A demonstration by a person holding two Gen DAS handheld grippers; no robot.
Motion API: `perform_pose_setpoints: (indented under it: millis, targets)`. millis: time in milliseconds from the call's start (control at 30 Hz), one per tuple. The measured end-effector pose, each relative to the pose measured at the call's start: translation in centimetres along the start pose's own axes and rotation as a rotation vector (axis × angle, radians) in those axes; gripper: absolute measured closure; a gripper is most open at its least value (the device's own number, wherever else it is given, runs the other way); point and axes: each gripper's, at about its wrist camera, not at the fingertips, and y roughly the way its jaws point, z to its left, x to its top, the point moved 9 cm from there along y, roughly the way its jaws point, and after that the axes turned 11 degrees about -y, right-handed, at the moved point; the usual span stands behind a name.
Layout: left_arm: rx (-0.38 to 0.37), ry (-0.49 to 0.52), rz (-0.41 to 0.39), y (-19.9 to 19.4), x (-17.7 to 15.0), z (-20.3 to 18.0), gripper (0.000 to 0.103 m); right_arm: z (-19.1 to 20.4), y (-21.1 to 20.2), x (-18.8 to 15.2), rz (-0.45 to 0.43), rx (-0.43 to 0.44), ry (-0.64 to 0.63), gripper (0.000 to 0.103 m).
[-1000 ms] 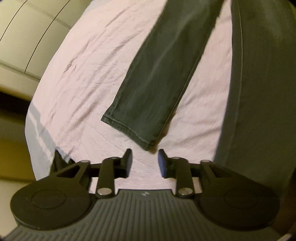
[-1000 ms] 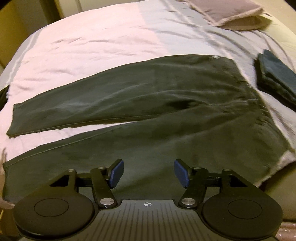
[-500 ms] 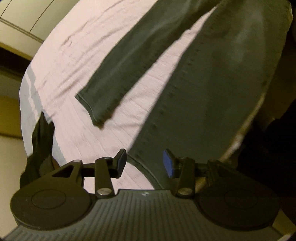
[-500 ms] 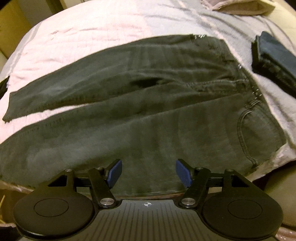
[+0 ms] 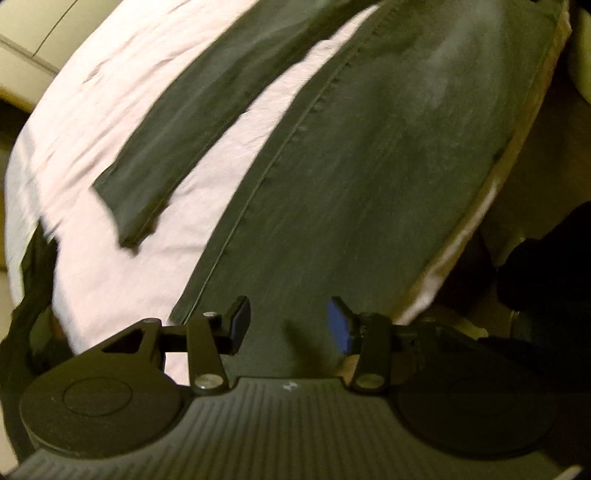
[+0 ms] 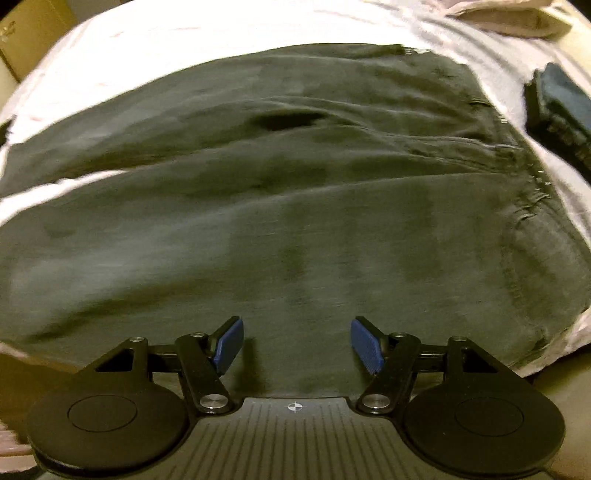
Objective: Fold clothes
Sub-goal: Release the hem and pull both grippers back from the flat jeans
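Dark grey-green jeans (image 6: 295, 221) lie spread flat on a bed with a pale pink sheet (image 5: 122, 92). In the left wrist view the near leg (image 5: 351, 177) runs along the bed's edge and the far leg (image 5: 192, 122) angles away, its hem at the left. My left gripper (image 5: 288, 325) is open over the near leg's lower end, nothing between its blue pads. My right gripper (image 6: 297, 345) is open just above the thigh part of the near leg, close to the bed's edge. The waistband (image 6: 532, 173) is on the right.
A folded dark blue garment (image 6: 561, 107) lies on the bed to the right of the jeans. A pillow (image 6: 509, 18) rests at the far right. Another dark cloth (image 5: 33, 277) hangs at the bed's left corner. The bed's edge (image 5: 461, 236) drops off beside the near leg.
My left gripper has swung from the far leg's hem over to the near leg's lower end. My right gripper has come lower and closer to the near leg. Both stay open.
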Motion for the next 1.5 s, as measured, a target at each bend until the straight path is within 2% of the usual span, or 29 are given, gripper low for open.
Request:
perform_pose_setpoints:
  millis: [167, 233, 333, 433, 533, 633, 733, 800, 900, 1067, 1200, 1333, 1433, 1500]
  targets:
    - [-0.010, 0.085, -0.028, 1.4, 1.4, -0.3, 0.061, -5.1, 1.4, -4.4, 0.072, -0.077, 0.096, 0.035]
    - [-0.012, 0.100, -0.040, 1.5, 2.2, -0.3, 0.061, -6.5, 0.3, -5.2, 0.083, -0.100, 0.150, 0.035]
    - [-0.015, 0.100, -0.066, 1.1, 4.3, -0.9, 0.061, -7.0, -1.8, -4.1, 0.017, -0.111, 0.171, 0.035]
    - [-0.032, 0.098, -0.086, 1.1, 6.9, -2.2, 0.061, -7.6, -3.2, -1.5, -0.080, -0.117, 0.139, 0.035]
    - [-0.049, 0.113, -0.095, 1.6, 9.3, -4.1, 0.061, -9.0, -1.8, 0.0, -0.073, -0.110, 0.119, 0.035]
    - [-0.059, 0.131, -0.087, 2.2, 10.9, -5.8, 0.061, -11.6, 1.6, -0.8, 0.029, -0.108, 0.115, 0.035]
    - [-0.058, 0.144, -0.086, 2.0, 11.9, -6.9, 0.061, -12.8, 1.4, -0.8, 0.024, -0.076, 0.150, 0.035]
    - [-0.053, 0.127, -0.089, 1.3, 12.3, -7.0, 0.061, -12.9, 0.0, -0.2, -0.002, -0.100, 0.129, 0.035]
    - [-0.043, 0.094, -0.090, 0.2, 12.8, -7.0, 0.060, -12.7, -1.9, 0.2, -0.037, -0.075, 0.176, 0.035]
    - [-0.032, 0.013, -0.116, -2.7, 13.1, -6.6, 0.055, -11.5, -4.6, 0.5, -0.035, -0.071, 0.241, 0.031]
    - [-0.044, -0.029, -0.140, -4.6, 12.0, -5.9, 0.051, -10.7, -7.2, 0.4, -0.047, -0.072, 0.304, 0.024]
    - [-0.058, -0.068, -0.164, -6.4, 10.7, -5.1, 0.048, -9.3, -10.2, 0.0, -0.081, -0.077, 0.356, 0.023]
    - [-0.068, -0.098, -0.182, -7.7, 9.8, -4.6, 0.041, -8.0, -12.5, -0.2, -0.108, -0.080, 0.391, 0.023]
    - [-0.073, -0.116, -0.196, -8.6, 9.0, -4.1, 0.040, -6.8, -13.9, -0.6, -0.127, -0.084, 0.429, 0.023]
